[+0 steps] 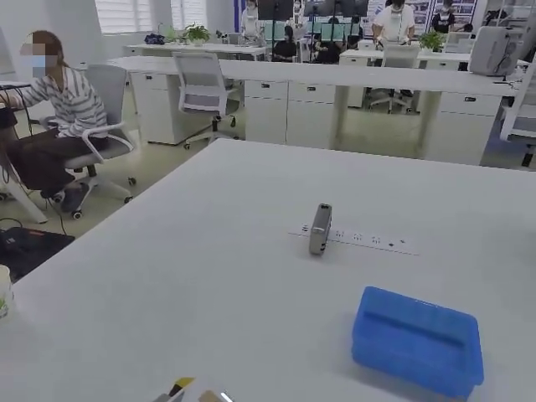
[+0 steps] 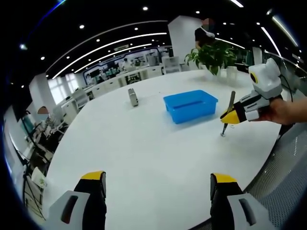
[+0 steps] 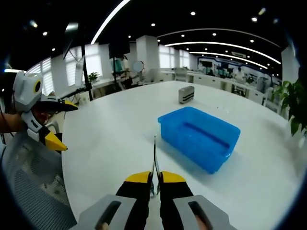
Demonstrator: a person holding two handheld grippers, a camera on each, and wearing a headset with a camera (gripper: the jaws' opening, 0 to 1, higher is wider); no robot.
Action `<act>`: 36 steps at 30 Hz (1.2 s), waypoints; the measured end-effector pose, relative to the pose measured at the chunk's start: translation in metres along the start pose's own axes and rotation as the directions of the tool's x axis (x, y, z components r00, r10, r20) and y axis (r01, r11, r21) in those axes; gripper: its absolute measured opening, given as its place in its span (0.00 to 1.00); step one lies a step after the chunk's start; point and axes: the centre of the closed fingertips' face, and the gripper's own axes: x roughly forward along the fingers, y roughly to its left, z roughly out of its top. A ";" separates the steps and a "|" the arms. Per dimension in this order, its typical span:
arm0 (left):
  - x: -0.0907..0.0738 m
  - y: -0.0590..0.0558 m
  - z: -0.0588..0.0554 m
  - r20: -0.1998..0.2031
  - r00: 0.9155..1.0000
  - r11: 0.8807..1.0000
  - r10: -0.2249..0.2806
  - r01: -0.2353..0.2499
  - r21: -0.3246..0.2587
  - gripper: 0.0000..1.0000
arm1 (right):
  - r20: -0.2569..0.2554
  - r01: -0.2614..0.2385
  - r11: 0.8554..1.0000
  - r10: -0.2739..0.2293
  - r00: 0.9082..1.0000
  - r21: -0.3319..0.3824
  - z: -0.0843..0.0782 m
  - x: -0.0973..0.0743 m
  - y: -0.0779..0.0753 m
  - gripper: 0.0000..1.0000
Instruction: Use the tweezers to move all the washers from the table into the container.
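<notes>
Since the right tongs (image 3: 155, 178) are pinched shut on the tweezers (image 3: 155, 151), the step in hand looks like getting ready to pick up a washer. The left tongs (image 2: 158, 178) are wide open and hold nothing. Just past the tweezers sits the blue container (image 3: 199, 136) on the white table (image 3: 105, 129), and it looks empty inside. The washers are too small to pick out, so where they lie cannot be told.

The next move likely calls for finding a washer, bringing the thin tips down around it, squeezing softly and lifting it over the container's wall.

The left gripper view shows the tweezers from the side, with the tip down at the table beside the container. The right gripper view looks along them and does not make this plain. Farther off, the head view shows a small gray box (image 1: 320, 228) standing on a flat socket strip (image 1: 373, 241), which the other views leave blurry. Beyond the table are desks and chairs.
</notes>
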 end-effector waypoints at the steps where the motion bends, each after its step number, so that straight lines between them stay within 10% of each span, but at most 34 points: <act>1: 0.000 -0.001 0.000 -0.001 1.000 1.000 -0.002 0.002 0.002 0.92 | -0.002 -0.001 1.000 0.001 1.000 0.002 0.000 0.000 0.000 0.02; 12: -0.001 -0.002 0.002 0.009 1.000 1.000 -0.009 0.009 0.000 0.92 | -0.030 -0.014 1.000 0.015 0.999 0.023 0.002 -0.001 0.000 0.02; 36: 0.000 -0.001 0.002 0.010 1.000 1.000 -0.007 0.007 -0.006 0.92 | 0.052 -0.035 0.999 0.036 0.998 -0.027 0.076 -0.014 -0.012 0.02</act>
